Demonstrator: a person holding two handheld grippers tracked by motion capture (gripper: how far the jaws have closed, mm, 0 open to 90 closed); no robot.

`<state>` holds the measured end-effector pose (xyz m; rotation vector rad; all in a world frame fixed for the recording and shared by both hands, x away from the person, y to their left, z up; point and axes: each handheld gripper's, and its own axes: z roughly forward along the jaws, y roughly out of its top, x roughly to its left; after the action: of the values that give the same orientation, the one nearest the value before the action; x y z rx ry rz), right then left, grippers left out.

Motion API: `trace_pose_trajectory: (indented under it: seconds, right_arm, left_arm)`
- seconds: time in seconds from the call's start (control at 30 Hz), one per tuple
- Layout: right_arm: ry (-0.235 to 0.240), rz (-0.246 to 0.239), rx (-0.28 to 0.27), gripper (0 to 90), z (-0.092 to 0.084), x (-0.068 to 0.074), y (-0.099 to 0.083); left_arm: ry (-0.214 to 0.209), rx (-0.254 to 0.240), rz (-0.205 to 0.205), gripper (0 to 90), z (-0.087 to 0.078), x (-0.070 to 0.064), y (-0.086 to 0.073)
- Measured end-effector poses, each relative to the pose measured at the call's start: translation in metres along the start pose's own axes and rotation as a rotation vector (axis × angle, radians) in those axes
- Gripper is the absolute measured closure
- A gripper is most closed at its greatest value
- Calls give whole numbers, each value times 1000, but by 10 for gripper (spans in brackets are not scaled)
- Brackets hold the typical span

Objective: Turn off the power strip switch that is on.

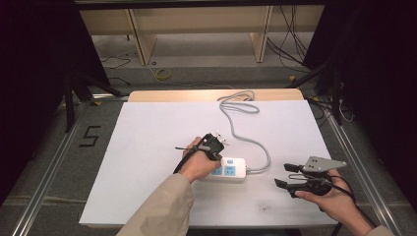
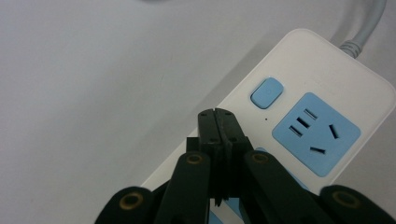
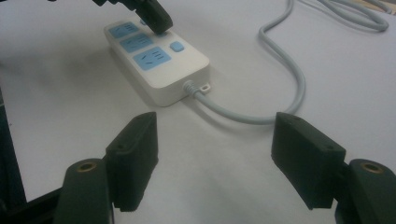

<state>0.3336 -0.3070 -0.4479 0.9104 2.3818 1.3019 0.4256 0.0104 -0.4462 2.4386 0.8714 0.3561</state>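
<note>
A white power strip (image 1: pixel 231 170) with blue sockets (image 2: pixel 316 133) and a blue button (image 2: pixel 267 92) lies on the white table top (image 1: pixel 147 147). Its grey cable (image 1: pixel 268 157) loops away to a coil at the far edge. My left gripper (image 1: pixel 218 156) hovers over the strip's left part, and its tips (image 2: pixel 218 114) are shut with nothing between them, just short of the button. My right gripper (image 1: pixel 284 175) rests to the right of the strip, open and empty (image 3: pixel 215 126), facing the strip (image 3: pixel 159 60) and its cable (image 3: pixel 280 93). The left gripper (image 3: pixel 152 14) shows above the strip there.
The cable's coil (image 1: pixel 238 101) lies near the table's far wooden edge (image 1: pixel 211 94). Metal frame rails (image 1: pixel 351 152) run along both sides. Beyond the table stand wooden shelves (image 1: pixel 196 24) with loose wires on the floor.
</note>
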Motion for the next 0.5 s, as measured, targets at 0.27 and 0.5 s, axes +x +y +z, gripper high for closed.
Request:
trace_pose_trajectory:
  seconds: [0.27, 0.5]
  right_arm:
    - [2, -4, 1, 322, 0, 0, 0]
    - [-2, -3, -4, 322, -1, 0, 0]
  left_arm:
    - [1, 0, 1, 900, 0, 0, 0]
    - [2, 0, 4, 900, 0, 0, 0]
